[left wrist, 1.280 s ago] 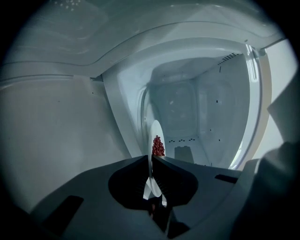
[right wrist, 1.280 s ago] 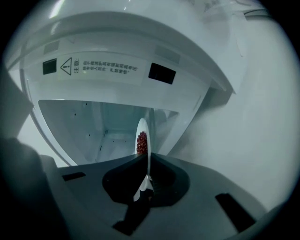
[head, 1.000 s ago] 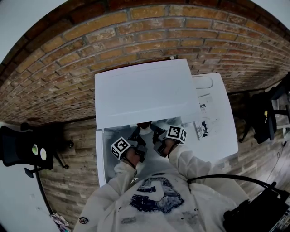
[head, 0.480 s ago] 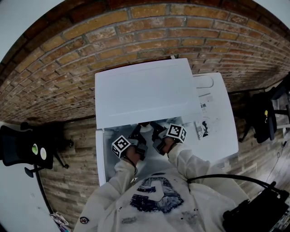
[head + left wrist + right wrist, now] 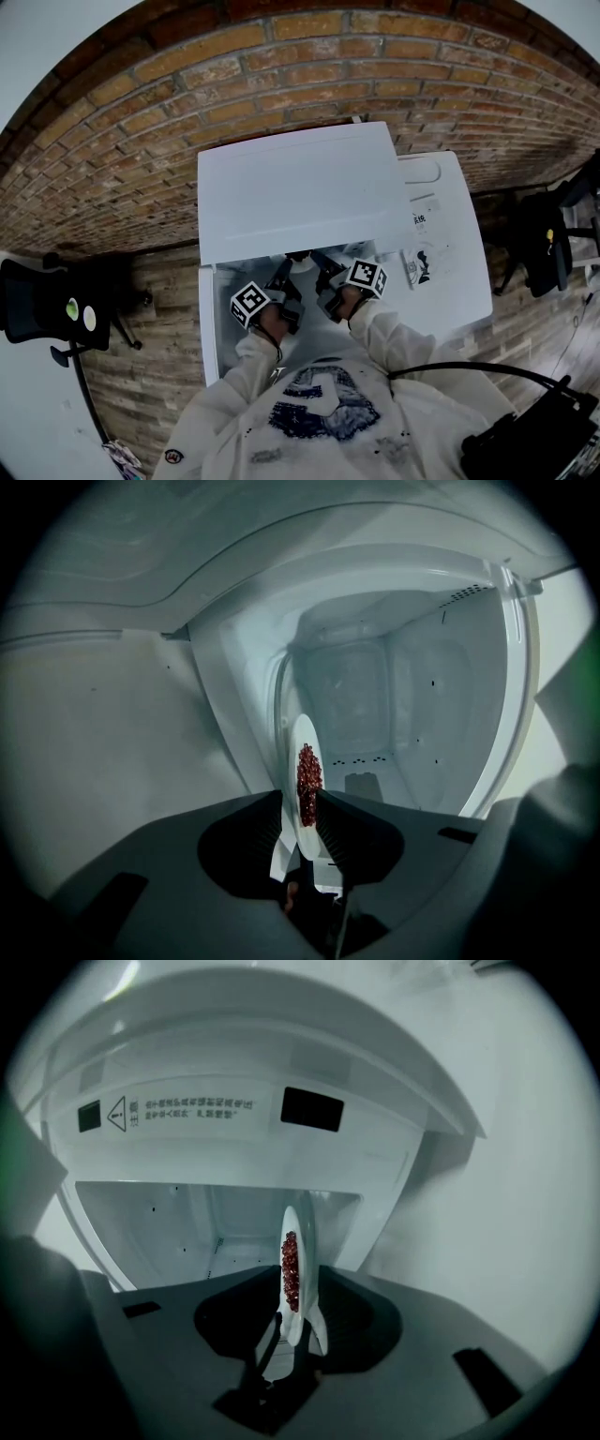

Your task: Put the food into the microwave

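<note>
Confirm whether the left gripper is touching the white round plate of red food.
Touching. The left gripper view shows the left gripper shut on the rim of the white round plate, no gap.
</note>
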Tool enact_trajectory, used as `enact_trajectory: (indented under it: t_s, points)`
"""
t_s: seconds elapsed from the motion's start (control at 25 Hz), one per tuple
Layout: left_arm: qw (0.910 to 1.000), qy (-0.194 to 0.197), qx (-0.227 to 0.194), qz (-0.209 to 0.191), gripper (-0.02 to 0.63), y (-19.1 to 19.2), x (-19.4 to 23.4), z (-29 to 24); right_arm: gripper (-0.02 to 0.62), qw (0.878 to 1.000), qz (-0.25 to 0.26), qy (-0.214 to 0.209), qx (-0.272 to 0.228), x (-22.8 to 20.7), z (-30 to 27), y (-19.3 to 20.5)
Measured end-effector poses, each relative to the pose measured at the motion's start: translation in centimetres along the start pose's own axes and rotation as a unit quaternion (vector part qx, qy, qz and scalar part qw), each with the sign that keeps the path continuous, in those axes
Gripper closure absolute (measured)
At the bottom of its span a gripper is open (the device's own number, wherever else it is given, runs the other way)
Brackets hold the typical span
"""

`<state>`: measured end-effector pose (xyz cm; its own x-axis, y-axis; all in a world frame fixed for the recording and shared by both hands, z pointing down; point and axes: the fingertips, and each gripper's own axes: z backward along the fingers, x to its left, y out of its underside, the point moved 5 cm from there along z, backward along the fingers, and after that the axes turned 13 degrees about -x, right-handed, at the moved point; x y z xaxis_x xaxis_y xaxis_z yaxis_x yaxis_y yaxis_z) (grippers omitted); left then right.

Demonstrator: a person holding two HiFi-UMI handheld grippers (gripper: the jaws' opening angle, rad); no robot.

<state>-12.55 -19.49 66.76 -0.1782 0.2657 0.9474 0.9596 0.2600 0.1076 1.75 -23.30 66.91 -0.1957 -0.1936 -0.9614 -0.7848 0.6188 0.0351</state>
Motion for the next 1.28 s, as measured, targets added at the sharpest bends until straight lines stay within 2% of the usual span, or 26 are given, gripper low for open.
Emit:
enact_trajectory:
  t_s: [0.4,0.52,0.6,0.68,1.28]
  points:
    - [0.9994,0.007,0.031,-0.017,0.506,2.0,-0.4,1.9,0.485,1.0,-0.012,-0.004,0.019,0.2,2.2,1.2]
    - [0.9993,0.004,0.034,-0.017,0.508,2.2,-0.6,1.8,0.52,1.0,-0.007,0.006,0.028,0.0,2.3,1.5]
    - [0.9992,-0.001,0.036,-0.019,0.543,2.2,-0.5,1.8,0.555,0.999,-0.004,0.011,0.031,-0.2,2.4,1.6]
    - [0.9991,-0.004,0.037,-0.02,0.569,2.2,-0.4,1.8,0.566,0.999,-0.001,0.011,0.032,-0.3,2.4,1.6]
    - [0.9995,-0.002,0.022,-0.02,0.571,0.6,0.0,0.0,0.572,1.0,-0.004,-0.008,0.018,-0.1,0.1,1.4]
